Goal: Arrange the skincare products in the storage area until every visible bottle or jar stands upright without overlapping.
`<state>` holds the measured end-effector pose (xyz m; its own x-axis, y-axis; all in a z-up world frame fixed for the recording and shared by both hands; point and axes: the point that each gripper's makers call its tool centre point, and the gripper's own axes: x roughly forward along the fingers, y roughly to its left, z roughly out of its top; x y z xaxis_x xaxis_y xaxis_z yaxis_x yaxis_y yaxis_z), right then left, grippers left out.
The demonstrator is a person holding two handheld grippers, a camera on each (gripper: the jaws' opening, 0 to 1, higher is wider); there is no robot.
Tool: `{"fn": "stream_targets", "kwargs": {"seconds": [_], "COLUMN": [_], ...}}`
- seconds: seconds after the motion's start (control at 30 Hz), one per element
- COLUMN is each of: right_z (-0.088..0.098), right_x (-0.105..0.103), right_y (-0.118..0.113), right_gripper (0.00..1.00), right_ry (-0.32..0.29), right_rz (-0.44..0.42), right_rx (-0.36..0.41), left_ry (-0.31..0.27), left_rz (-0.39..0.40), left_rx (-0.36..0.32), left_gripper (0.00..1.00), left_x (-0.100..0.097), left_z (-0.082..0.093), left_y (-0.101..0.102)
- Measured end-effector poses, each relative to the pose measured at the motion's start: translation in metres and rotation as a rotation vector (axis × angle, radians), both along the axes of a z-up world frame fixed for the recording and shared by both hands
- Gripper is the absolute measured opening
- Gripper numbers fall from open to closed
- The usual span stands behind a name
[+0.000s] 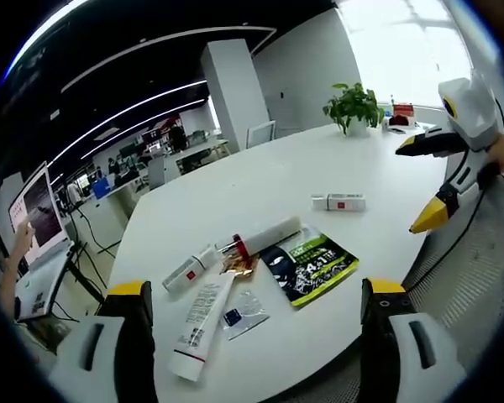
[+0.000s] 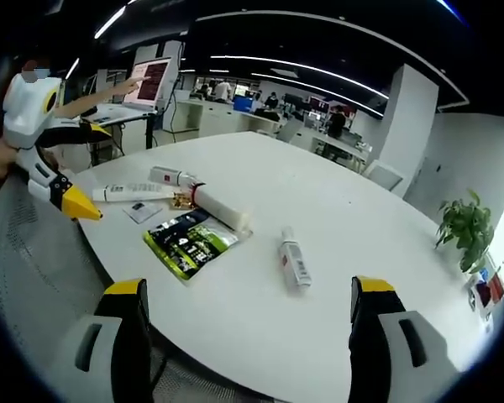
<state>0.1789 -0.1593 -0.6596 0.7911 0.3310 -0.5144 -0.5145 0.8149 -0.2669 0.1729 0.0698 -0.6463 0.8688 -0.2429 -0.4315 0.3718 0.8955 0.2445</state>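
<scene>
your left gripper (image 1: 256, 315) hovers with jaws apart over the lying white tube (image 1: 200, 327); your right gripper (image 2: 248, 315), jaws apart too, hangs just short of the flat small bottle (image 2: 294, 262).

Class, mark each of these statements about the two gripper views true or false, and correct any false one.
1. The small white bottle with the red label lies apart from the other products. True.
2. The white tube stands upright. False: it lies flat on the white table.
3. The left gripper is shut on a bottle. False: it is open and holds nothing.
4. A potted plant stands on the table. True.
5. The green and black sachet lies flat beside the white cylinder. True.
</scene>
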Motion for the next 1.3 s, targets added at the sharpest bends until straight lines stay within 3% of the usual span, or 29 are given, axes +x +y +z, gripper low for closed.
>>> {"fn": "stream_targets", "kwargs": {"seconds": [1.3], "right_z": [-0.0017], "right_x": [-0.0013], "right_y": [0.0021], "right_gripper": [1.00], "right_ry": [0.007], "right_rz": [0.016], "right_rx": [-0.016], "left_ry": [-0.006], "left_rz": [0.010], "left_rx": [0.024], "left_gripper": [0.98], "left_x": [0.0007], "left_z": [0.0000], "left_y": [0.0018]}}
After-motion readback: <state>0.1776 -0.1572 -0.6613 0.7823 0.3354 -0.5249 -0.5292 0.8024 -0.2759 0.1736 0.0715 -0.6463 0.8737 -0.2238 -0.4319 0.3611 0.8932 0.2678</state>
